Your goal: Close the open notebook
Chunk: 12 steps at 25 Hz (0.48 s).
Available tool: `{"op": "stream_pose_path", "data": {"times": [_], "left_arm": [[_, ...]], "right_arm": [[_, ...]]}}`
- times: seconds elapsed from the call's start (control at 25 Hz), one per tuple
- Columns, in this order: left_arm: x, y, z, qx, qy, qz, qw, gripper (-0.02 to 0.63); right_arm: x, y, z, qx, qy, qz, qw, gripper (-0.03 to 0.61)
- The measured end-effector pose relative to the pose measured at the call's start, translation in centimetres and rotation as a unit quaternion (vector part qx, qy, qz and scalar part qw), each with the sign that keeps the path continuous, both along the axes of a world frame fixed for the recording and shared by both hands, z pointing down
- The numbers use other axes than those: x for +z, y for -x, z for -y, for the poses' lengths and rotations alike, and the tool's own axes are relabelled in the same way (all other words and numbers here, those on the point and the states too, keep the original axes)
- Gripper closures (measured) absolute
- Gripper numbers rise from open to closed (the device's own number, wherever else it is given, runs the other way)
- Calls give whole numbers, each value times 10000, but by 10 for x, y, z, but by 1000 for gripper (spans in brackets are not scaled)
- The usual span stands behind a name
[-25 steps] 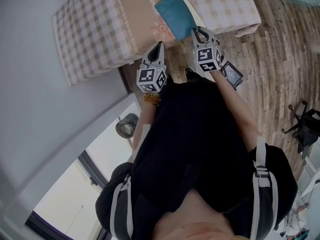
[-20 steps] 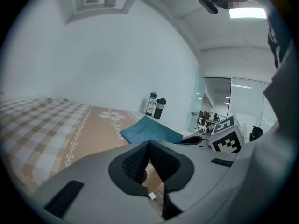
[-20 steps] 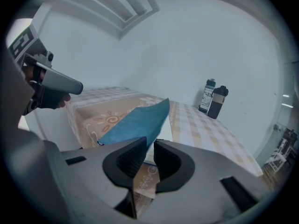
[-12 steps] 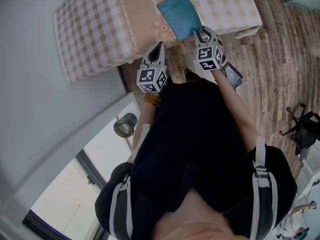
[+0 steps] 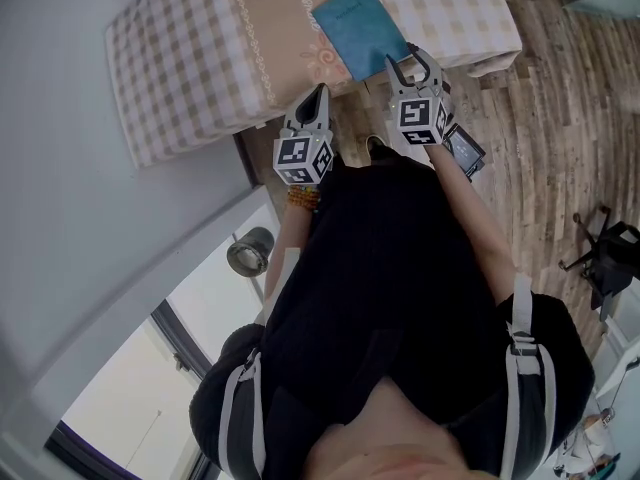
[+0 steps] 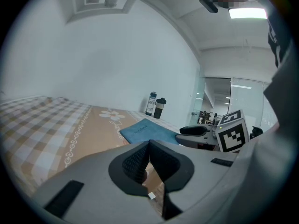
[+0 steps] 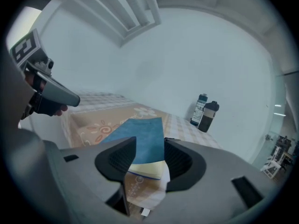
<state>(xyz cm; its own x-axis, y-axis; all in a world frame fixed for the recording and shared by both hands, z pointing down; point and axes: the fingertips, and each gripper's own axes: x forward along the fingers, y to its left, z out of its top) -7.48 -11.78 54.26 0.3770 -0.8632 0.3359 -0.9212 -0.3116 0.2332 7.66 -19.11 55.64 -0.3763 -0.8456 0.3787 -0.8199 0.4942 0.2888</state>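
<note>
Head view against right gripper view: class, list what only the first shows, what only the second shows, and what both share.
Only the head view: the person's black top, the wooden floor and an office chair. Only the right gripper view: a teal bottle and a dark bottle in the background, plus the notebook's pale page edges, seen between the right tongs' jaws, which have just been opening and grip nothing. Both: the blue notebook on the checked bed, and the left tongs.

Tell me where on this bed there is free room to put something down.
Free: the checked cover left of the tan runner, and the runner up to the notebook. Crowded: the near edge around the notebook; two bottles stand by the far wall.
</note>
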Motion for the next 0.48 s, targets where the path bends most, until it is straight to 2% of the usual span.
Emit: {"op": "stream_pose_path", "data": {"times": [0.08, 0.28, 0.48], "left_arm": [[0, -2, -1, 14, -4, -1, 10000, 598], [-2, 0, -3, -15, -11, 12, 10000, 598], [0, 6, -5, -88, 4, 25, 10000, 598]], "right_arm": [[12, 7, -2, -157, 191, -84, 9997, 414], [42, 7, -2, -157, 775, -107, 9968, 416], [60, 4, -2, -35, 1225, 197, 9923, 416]]}}
